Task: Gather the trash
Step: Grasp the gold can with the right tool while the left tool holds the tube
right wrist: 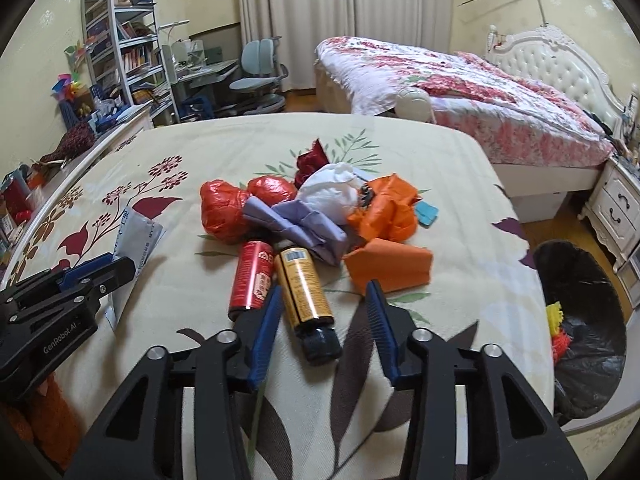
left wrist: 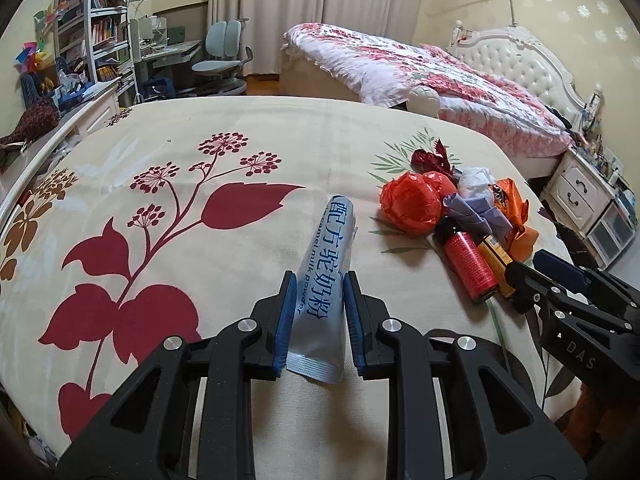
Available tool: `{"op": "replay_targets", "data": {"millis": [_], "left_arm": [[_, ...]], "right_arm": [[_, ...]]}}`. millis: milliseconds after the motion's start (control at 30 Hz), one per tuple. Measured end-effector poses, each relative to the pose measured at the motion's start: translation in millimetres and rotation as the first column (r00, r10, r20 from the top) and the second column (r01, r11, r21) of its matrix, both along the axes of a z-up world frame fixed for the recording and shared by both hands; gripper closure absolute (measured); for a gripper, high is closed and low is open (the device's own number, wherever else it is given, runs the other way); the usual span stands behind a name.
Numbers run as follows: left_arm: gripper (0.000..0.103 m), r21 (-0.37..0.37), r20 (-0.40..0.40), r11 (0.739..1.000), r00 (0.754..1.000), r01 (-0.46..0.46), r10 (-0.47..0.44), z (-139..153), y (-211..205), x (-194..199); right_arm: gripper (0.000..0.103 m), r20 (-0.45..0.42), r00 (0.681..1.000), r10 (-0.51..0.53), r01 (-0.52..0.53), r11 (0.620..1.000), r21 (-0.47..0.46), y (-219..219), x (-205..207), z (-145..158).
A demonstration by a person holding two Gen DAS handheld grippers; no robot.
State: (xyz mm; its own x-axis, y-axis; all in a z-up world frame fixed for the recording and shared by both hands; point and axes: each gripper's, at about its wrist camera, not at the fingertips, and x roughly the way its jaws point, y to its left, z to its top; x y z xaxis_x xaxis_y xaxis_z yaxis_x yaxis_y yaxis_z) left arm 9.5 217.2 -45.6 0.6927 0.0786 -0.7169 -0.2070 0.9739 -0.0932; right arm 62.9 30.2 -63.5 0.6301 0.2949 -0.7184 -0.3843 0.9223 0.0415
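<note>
My left gripper (left wrist: 318, 280) is shut on a pale blue milk powder sachet (left wrist: 326, 264), held above the floral bedspread (left wrist: 180, 248); the sachet also shows in the right wrist view (right wrist: 138, 236). A trash pile lies to its right: red crumpled wrappers (right wrist: 226, 210), purple paper (right wrist: 296, 226), white tissue (right wrist: 330, 192), orange paper (right wrist: 388, 236), a red bottle (right wrist: 254, 276) and a yellow bottle (right wrist: 306, 292). My right gripper (right wrist: 324, 300) is open, its jaws standing either side of the yellow bottle, not touching it. The right gripper also shows in the left wrist view (left wrist: 536, 272).
A black-lined trash bin (right wrist: 584, 320) with some yellow and red trash stands on the floor right of the bed. A second bed (right wrist: 460, 92), a nightstand (right wrist: 616, 208), a desk chair (right wrist: 260, 76) and bookshelves (right wrist: 120, 36) are behind.
</note>
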Motion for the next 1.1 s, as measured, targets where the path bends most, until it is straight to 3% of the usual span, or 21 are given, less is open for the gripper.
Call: {"op": "replay_targets", "data": {"millis": [400,567,1100], "left_arm": [[0.078,-0.009,-0.032,1.0,1.0,0.001,-0.002,-5.9,0.3,3.2],[0.066,-0.022,-0.059,1.0,0.998,-0.004,0.003,-10.9,2.5,5.1],[0.075,-0.027,-0.034,1.0,0.999,0.014,-0.015,-4.1,-6.0,-5.0]], "right_arm": [[0.075,-0.036,0.999,0.032,-0.033,0.999,-0.022,11.4,1.5,-13.3],[0.076,-0.034,0.999,0.026,-0.027,1.0,-0.016,9.5,0.6,-12.4],[0.076,-0.008,1.0,-0.008,0.008,1.0,0.027,-13.1,-13.8,1.4]]}}
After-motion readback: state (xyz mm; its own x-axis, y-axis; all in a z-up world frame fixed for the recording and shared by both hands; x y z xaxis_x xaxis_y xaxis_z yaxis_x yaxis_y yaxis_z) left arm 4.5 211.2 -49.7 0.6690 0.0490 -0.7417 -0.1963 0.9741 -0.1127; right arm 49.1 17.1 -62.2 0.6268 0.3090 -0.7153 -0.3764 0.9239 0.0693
